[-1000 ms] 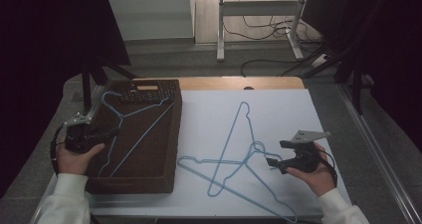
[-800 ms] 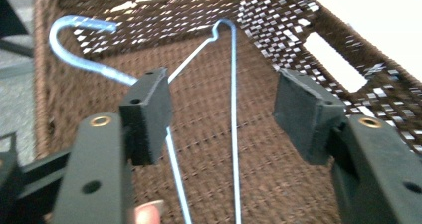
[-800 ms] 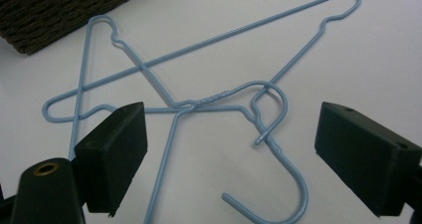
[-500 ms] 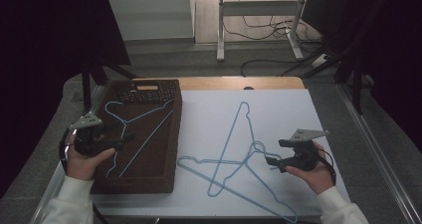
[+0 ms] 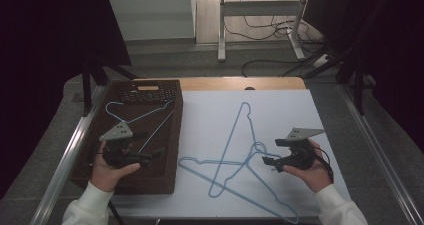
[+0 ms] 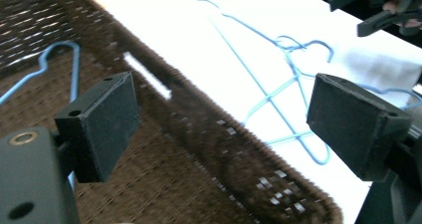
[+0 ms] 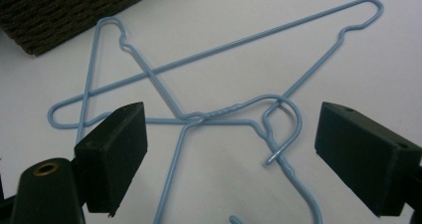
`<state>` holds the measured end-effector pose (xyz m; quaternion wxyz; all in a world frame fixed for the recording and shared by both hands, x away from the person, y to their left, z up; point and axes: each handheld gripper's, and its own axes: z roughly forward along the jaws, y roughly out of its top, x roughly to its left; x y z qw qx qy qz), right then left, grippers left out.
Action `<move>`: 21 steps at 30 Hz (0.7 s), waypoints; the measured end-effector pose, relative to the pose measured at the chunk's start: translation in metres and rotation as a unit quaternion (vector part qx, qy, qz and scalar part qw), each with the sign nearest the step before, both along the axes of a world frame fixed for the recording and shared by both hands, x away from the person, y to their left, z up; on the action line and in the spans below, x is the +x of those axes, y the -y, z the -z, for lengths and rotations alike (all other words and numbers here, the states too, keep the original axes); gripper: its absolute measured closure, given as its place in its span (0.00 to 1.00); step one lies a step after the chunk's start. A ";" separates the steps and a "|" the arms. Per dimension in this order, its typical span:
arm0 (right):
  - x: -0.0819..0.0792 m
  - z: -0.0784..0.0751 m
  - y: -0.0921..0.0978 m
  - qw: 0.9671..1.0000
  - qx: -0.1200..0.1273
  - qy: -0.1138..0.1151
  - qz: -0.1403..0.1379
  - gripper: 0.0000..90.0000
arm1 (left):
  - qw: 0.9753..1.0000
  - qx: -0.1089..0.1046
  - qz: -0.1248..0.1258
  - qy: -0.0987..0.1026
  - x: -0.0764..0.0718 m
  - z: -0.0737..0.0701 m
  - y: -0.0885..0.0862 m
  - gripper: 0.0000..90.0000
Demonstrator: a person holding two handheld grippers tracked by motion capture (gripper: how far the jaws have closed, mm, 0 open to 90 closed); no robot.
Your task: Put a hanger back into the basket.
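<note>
A brown wicker tray [image 5: 170, 150] sits at the table's left with one blue wire hanger [image 5: 159, 127] lying in it. My left gripper [image 5: 152, 144] hovers over the tray's near half, open and empty. In the left gripper view its pads [image 6: 104, 124] stand wide apart above the tray [image 6: 164, 174] and its hanger [image 6: 75, 74]. Two more blue hangers lie crossed on the white sheet: one upright [image 5: 227, 145], one flat [image 5: 235, 192]. My right gripper [image 5: 270, 151] is open beside their hooks. In the right gripper view, the right gripper [image 7: 229, 149] frames the tangled hooks [image 7: 293, 117].
The white sheet [image 5: 280, 115] covers the table's middle and right. Metal rails [image 5: 380, 155] run along both table sides. A desk frame [image 5: 222, 30] and cables stand on the floor beyond the far edge. The tray's corner [image 7: 59, 10] lies close to the crossed hangers.
My left gripper has moved from the tray's left edge rightward and nearer, over the tray's near half. The right gripper and the hangers have hardly moved.
</note>
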<state>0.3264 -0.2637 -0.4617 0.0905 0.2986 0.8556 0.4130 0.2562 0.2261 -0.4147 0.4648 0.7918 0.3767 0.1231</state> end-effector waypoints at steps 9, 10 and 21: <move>-0.007 -0.002 0.000 1.000 -0.004 0.008 0.004 0.16 | 1.000 0.016 0.016 0.000 0.002 0.005 0.019 0.14; -0.008 -0.002 0.000 1.000 -0.002 0.008 0.003 0.16 | 1.000 0.015 0.015 -0.002 0.003 0.005 0.019 0.14; -0.017 -0.015 0.006 0.999 0.012 0.024 0.016 0.19 | 1.000 0.024 0.013 0.004 0.005 0.003 0.024 0.14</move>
